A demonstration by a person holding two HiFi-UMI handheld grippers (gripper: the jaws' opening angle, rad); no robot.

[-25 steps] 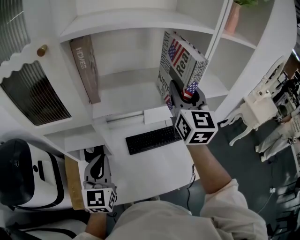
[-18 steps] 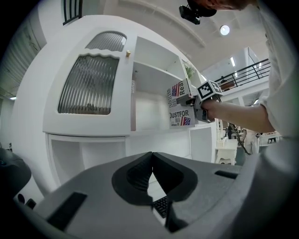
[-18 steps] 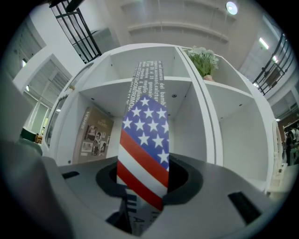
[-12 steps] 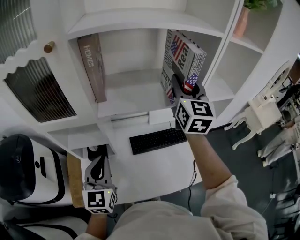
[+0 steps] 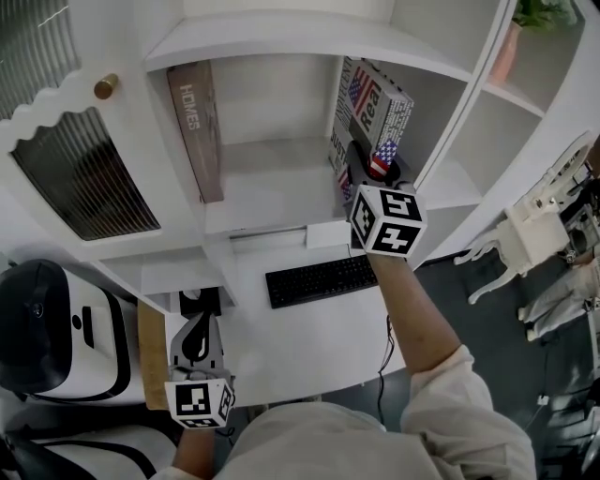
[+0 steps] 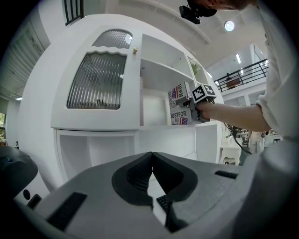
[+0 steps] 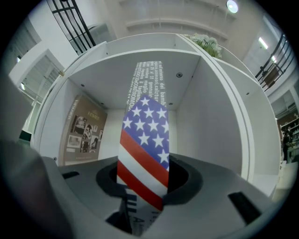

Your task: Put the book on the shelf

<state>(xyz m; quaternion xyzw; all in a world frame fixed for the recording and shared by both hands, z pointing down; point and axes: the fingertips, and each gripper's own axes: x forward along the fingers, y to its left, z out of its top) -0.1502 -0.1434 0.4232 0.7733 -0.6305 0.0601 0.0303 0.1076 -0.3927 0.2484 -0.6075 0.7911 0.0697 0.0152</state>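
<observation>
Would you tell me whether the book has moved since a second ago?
Yes. Held in the right gripper, the book has gone deeper into the shelf, farther from the keyboard.

Two books in the shelf [image 5: 272, 187]: flag book [image 5: 373, 101], brown book [image 5: 197, 127]. Two tools: left tool [image 5: 198, 323], right tool [image 5: 375, 167]. One keyboard [image 5: 321, 279]. One plant [image 5: 536, 13].

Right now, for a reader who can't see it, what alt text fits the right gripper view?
The right gripper clamps a flag-patterned book upright inside a white shelf compartment. A brown book stands against the compartment's left wall.
</observation>
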